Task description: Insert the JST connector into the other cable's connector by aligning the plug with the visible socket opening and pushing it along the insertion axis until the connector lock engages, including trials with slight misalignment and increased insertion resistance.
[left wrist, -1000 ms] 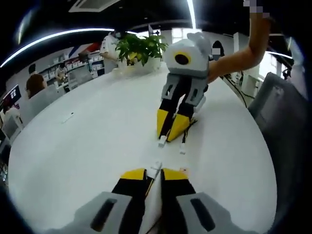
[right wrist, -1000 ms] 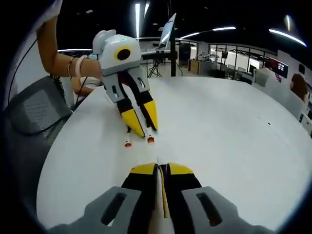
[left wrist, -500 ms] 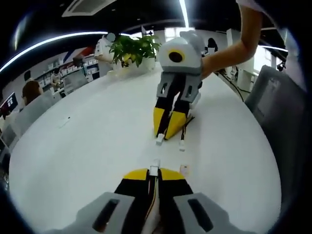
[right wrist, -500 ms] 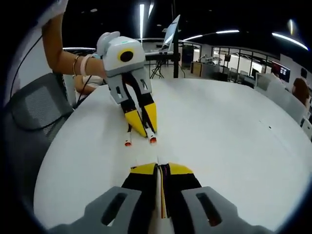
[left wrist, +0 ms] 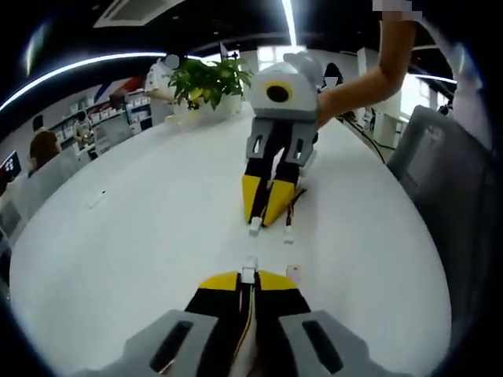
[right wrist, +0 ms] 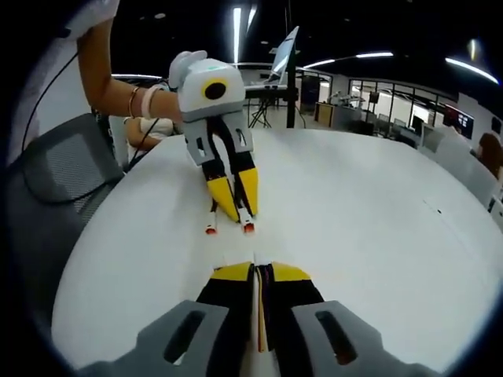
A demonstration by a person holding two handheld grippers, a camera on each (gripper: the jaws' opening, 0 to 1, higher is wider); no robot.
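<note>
Two grippers, left (left wrist: 248, 281) and right (left wrist: 262, 217), each clamped on one cable; two white plugs (left wrist: 249, 272), (left wrist: 255, 227) apart, wires mostly hidden between jaws.

Pretty bright feed for me: ceiling light strips (left wrist: 287, 12) glow at the top, the white surface (left wrist: 141, 228) looks washed out, shadows stay soft, edges bend hard and smear.
</note>
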